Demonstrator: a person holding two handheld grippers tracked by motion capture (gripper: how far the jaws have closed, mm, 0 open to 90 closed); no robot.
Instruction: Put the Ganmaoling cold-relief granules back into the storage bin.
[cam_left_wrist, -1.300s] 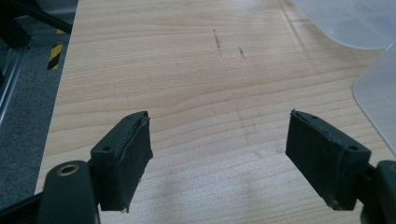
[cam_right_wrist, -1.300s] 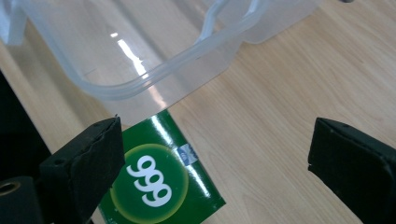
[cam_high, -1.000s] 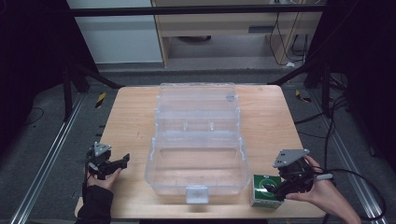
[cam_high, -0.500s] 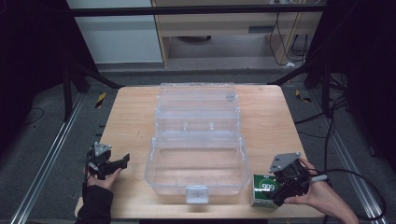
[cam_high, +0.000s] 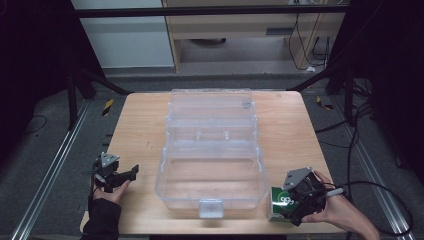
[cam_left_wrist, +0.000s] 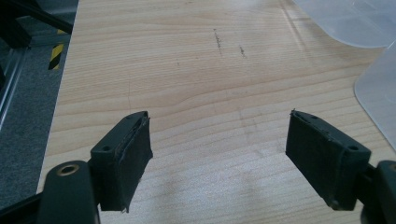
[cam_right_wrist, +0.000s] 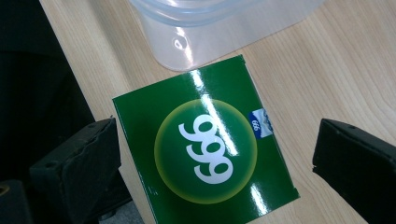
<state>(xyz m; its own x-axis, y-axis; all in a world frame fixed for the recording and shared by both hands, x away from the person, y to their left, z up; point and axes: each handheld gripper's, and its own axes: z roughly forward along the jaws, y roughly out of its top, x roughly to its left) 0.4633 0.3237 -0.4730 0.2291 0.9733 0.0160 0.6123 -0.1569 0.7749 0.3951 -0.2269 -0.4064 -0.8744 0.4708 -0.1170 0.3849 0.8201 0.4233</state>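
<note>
Green, the small box (cam_right_wrist: 205, 140) lies on the counter (cam_high: 135, 130) just beside the open, empty clear case (cam_high: 212, 170), the right gripper (cam_right_wrist: 215, 154) spread wide over it, ungrasped, the left gripper (cam_left_wrist: 217, 154) equally wide and empty, so any packing seems unstarted.

Green box (cam_right_wrist: 205, 154) between parted tongs (cam_right_wrist: 217, 163)

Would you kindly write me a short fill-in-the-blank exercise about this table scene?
1. The box under the right gripper is coloured ____.
2. The number printed on it is ____.
3. The clear plastic case lies ____, its lid back.
4. The left gripper holds ____.

Missing words: green; 999; open; nothing
</note>
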